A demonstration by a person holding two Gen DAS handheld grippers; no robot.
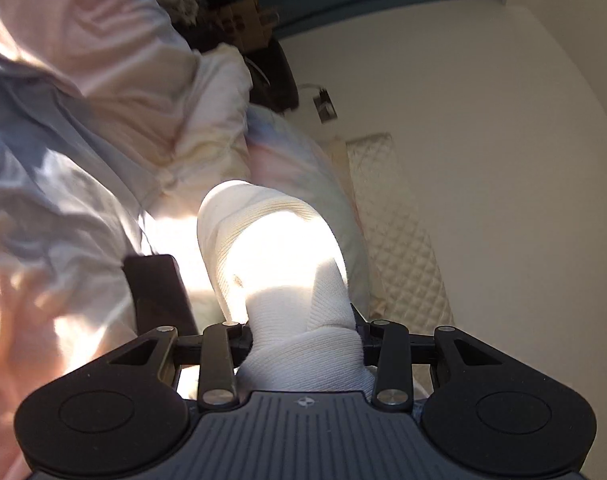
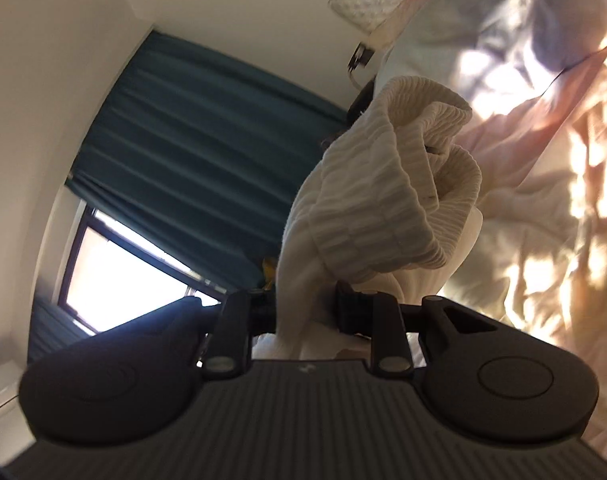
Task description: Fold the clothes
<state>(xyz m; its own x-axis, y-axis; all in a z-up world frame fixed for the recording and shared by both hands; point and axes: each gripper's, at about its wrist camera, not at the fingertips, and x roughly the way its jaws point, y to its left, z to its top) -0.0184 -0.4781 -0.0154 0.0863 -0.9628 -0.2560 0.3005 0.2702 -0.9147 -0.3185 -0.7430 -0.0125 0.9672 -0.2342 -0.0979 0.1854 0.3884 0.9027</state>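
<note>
The left gripper (image 1: 303, 320) points nearly level over a rumpled bed, its view tipped so the white wall stands to the right, and its black fingers are closed on a white ribbed knit sock (image 1: 275, 248). One dark finger pad (image 1: 159, 292) shows to the left of the fabric; the other is hidden behind it. The sock bulges forward out of the grip in a rounded, smooth hump, brightly sunlit on top, with a small brownish mark on its left flank and a band of fine ribbing across its far edge. The right gripper (image 2: 307, 312) also points close to level and is rolled sideways, so the teal pleated curtain (image 2: 207, 132) and bright window (image 2: 115, 276) lean across its left half. Its fingers are clamped on a cream ribbed knit sock cuff (image 2: 383, 200), which rises bunched and twisted, the thick ribbed ends folded over into two open loops. Both pieces hang in the air above the pale pink and blue crumpled duvet (image 1: 83, 120), not resting on it. Whether the two grippers hold one sock or two I cannot tell. A quilted cream headboard panel (image 1: 399, 232) runs along the wall.
</note>
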